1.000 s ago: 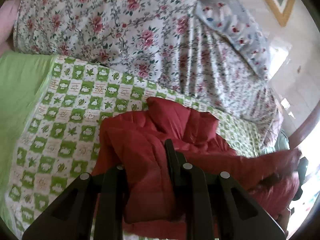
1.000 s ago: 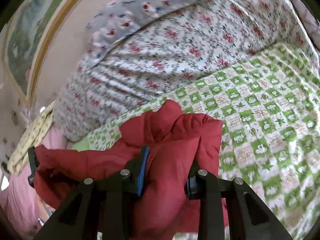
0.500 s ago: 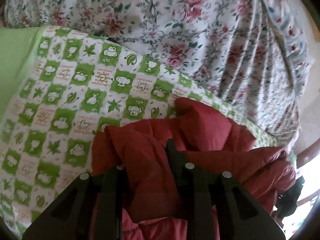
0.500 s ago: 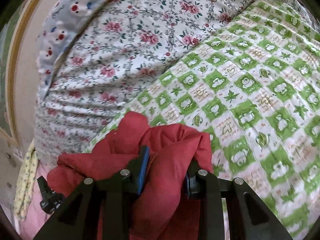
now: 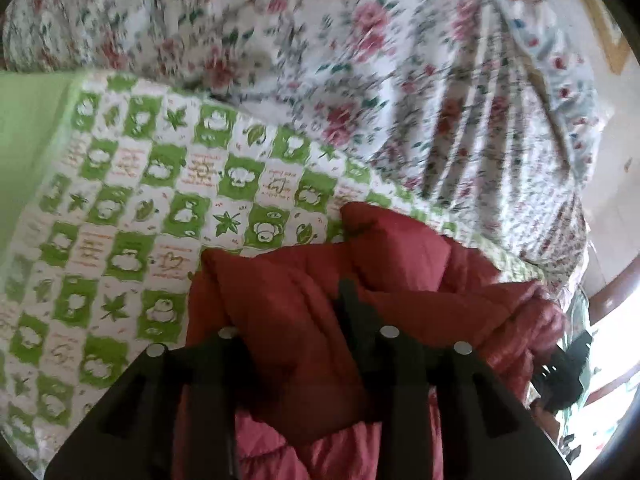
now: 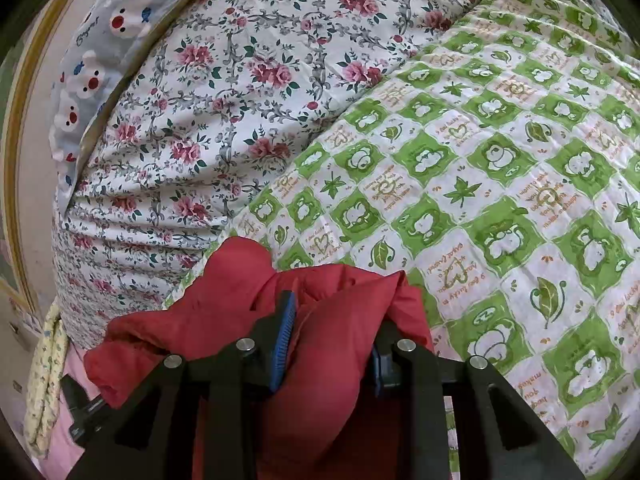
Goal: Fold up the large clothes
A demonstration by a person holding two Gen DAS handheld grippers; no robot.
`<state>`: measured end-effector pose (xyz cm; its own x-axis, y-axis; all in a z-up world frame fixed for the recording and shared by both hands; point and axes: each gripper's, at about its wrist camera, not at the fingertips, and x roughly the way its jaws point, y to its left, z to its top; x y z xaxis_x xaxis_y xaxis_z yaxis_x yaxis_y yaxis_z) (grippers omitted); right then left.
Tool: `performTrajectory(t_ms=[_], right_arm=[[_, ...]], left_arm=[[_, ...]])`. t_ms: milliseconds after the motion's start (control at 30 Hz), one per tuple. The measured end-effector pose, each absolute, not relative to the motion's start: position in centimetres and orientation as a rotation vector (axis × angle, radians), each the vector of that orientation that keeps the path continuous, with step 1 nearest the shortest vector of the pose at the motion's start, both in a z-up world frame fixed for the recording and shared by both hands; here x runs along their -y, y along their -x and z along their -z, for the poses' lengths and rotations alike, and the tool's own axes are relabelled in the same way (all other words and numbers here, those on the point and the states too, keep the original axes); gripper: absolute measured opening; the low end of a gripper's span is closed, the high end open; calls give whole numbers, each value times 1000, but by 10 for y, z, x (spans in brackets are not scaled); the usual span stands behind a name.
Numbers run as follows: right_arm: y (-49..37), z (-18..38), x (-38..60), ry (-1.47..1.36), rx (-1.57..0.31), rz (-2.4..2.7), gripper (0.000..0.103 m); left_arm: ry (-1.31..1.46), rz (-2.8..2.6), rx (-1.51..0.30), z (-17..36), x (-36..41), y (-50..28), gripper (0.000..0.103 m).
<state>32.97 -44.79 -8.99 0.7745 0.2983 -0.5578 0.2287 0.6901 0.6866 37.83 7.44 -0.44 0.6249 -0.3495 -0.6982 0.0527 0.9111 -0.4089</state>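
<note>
A red puffy jacket [image 5: 396,256] hangs bunched between my two grippers, just above a green-and-white checked quilt [image 5: 132,216]. My left gripper [image 5: 296,312] is shut on a thick fold of the jacket; its left finger is buried in the fabric. In the right wrist view my right gripper [image 6: 332,332] is shut on another fold of the jacket [image 6: 236,284], with blue pads pressing the cloth. The left gripper's black body [image 6: 80,408] shows at the lower left of that view, past the jacket's far end.
A floral duvet [image 6: 240,80] is heaped behind the checked quilt [image 6: 500,184], with a grey bear-print pillow [image 6: 104,32] at the wall. A plain green sheet [image 5: 24,140] lies to the left. A framed picture edge [image 5: 600,28] and a wooden rail [image 5: 612,292] are at the right.
Both grippers have carried the jacket forward and lower over the checked quilt, closer to the floral duvet. Both keep their grip on the jacket throughout.
</note>
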Motion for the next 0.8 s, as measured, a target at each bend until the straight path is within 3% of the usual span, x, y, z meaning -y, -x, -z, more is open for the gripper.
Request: performTrajectory(t_ms=[67, 133, 167, 267, 433, 633, 800], right_arm=[[-330, 89, 447, -817, -704, -37, 30], [-330, 90, 447, -813, -703, -29, 30], [-331, 90, 447, -810, -703, -24, 30], [-334, 90, 446, -801, -701, -14, 32], [-338, 85, 443, -790, -709, 3, 35], [-326, 57, 448, -792, -667, -30, 54], [-278, 9, 445, -690, -531, -2, 78]], left_arm=[[375, 240, -836, -7, -79, -364, 39], [376, 221, -800, -19, -85, -349, 55], [382, 214, -767, -28, -89, -337, 58], [388, 272, -713, -42, -86, -311, 59], [227, 414, -797, -27, -29, -289, 59], [12, 392, -840, 9, 25, -283, 59], [-15, 316, -834, 24, 28, -299, 59]])
